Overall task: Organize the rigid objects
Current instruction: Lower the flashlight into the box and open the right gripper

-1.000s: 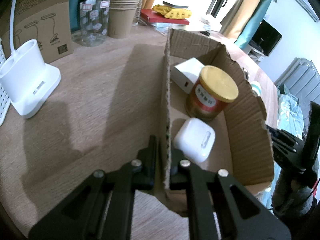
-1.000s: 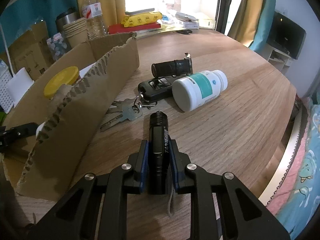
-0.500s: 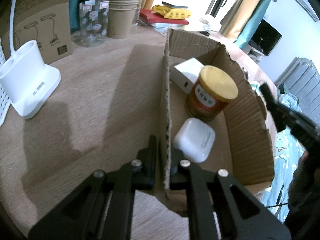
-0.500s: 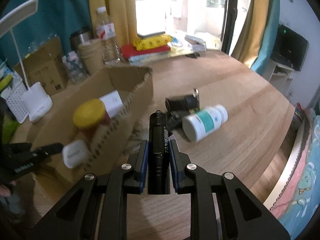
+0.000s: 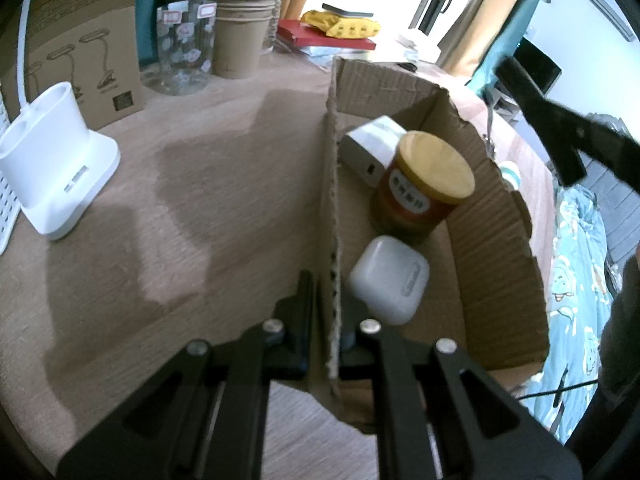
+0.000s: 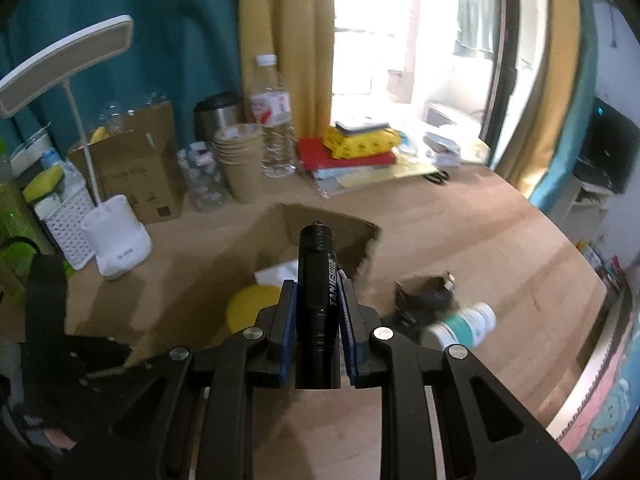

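Note:
My left gripper [image 5: 325, 308] is shut on the near left wall of the open cardboard box [image 5: 496, 240]. Inside the box lie a white earbud case [image 5: 390, 280], a red tin with a yellow lid [image 5: 424, 180] and a small white box [image 5: 374, 142]. My right gripper [image 6: 318, 304] is shut on a black flashlight [image 6: 317, 280], held in the air above the box [image 6: 320, 216]. It also shows in the left wrist view as the dark right gripper [image 5: 560, 136] at the right edge. A white pill bottle [image 6: 460, 326] and a dark key fob pile [image 6: 424, 300] lie on the table.
A white lamp base [image 5: 56, 184], a brown carton [image 5: 76, 64], a glass jar [image 5: 184, 52] and stacked paper cups [image 5: 240, 36] stand along the far left of the wooden table. Books and yellow packets [image 6: 352, 148] lie at the back. The table edge curves at the right.
My right gripper has risen with the flashlight from beside the box to above it, and has come into the left wrist view higher up. The left gripper and box have not moved.

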Demonstrator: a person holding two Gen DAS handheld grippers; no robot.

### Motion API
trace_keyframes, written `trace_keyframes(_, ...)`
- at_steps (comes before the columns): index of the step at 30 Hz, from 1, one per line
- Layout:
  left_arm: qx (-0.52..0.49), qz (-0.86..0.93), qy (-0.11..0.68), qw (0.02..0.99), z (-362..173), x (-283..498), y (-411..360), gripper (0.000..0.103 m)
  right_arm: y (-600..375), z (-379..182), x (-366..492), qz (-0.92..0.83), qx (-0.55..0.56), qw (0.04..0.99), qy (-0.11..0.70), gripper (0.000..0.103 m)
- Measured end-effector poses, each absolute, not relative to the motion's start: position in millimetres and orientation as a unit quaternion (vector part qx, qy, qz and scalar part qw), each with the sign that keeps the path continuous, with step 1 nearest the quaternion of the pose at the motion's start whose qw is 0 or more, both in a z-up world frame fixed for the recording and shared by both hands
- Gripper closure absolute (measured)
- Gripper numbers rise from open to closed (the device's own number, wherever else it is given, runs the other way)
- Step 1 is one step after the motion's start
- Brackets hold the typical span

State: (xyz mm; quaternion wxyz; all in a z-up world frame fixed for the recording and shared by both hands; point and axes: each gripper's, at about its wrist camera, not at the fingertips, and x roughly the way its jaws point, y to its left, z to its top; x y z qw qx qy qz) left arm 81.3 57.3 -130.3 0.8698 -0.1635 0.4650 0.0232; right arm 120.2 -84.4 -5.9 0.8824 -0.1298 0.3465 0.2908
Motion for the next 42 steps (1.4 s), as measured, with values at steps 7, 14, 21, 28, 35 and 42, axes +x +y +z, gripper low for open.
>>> trace_keyframes(7, -0.164, 0.021, 0.464, 0.870, -131, 82, 56, 0.095, -56, -5, 126, 0.318, -0.137, 0.873, 0.344, 0.081)
trace_keyframes(14, -0.165, 0.018, 0.462, 0.871, -132, 81, 56, 0.095, -39, -15, 144, 0.323, -0.134, 0.867, 0.356, 0.081)
trace_keyframes(21, -0.166, 0.014, 0.461, 0.872, -132, 80, 57, 0.095, -23, -29, 162, 0.320, -0.143, 0.861, 0.369, 0.081)
trace_keyframes(28, -0.164, 0.013, 0.460, 0.872, -132, 79, 57, 0.095, -11, -50, 178, 0.313, -0.155, 0.852, 0.391, 0.081)
trace_keyframes(35, -0.160, 0.014, 0.460, 0.873, -132, 79, 56, 0.094, -13, -58, 182, 0.306, -0.160, 0.843, 0.412, 0.081)
trace_keyframes(42, -0.160, 0.014, 0.461, 0.873, -131, 78, 55, 0.094, -17, -69, 194, 0.312, -0.142, 0.827, 0.446, 0.081)
